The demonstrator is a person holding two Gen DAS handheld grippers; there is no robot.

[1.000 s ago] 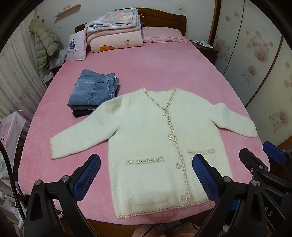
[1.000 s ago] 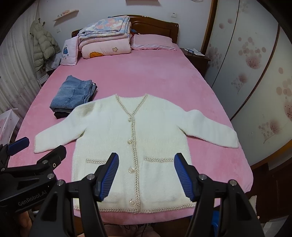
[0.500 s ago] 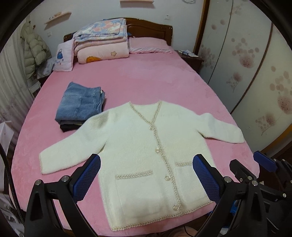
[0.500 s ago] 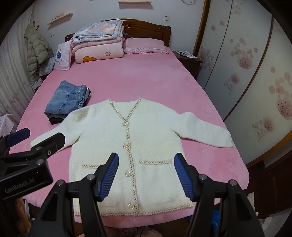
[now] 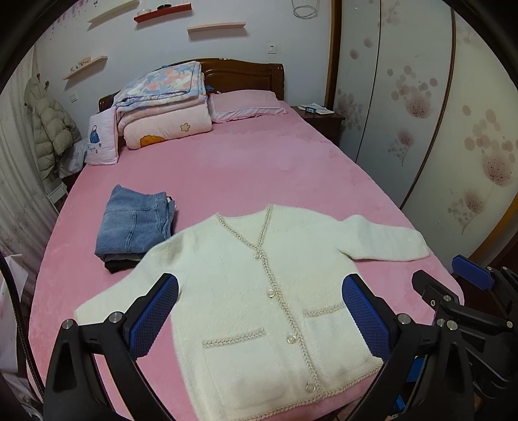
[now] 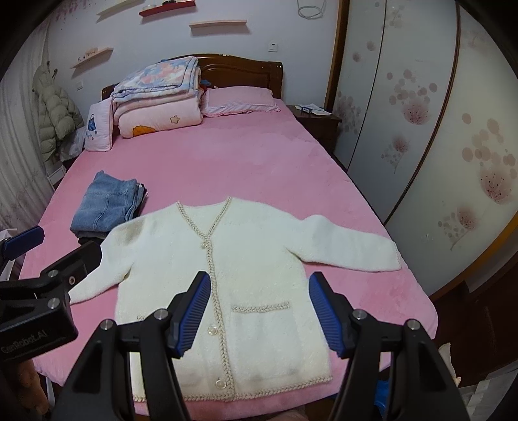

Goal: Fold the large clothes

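Left wrist, cardigan (image 5: 259, 291) hem hidden by tool (image 5: 259, 311)

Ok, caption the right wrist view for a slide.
Open right gripper hovers over a cream cardigan spread flat on the pink bed, folded jeans beside it.

A bed (image 5: 246, 168) with a pink cover fills the room, its dark wooden headboard (image 5: 246, 73) against the pale far wall (image 5: 226, 48), where several small shelves (image 5: 216, 27) hang. On the right stands a wardrobe (image 6: 430, 107) with pale sliding doors printed with blossoms, and a dark nightstand (image 6: 319, 120) sits between it and the bed's far corner. On the left a puffy pale coat (image 5: 51, 129) hangs beside a light curtain (image 5: 16, 194).
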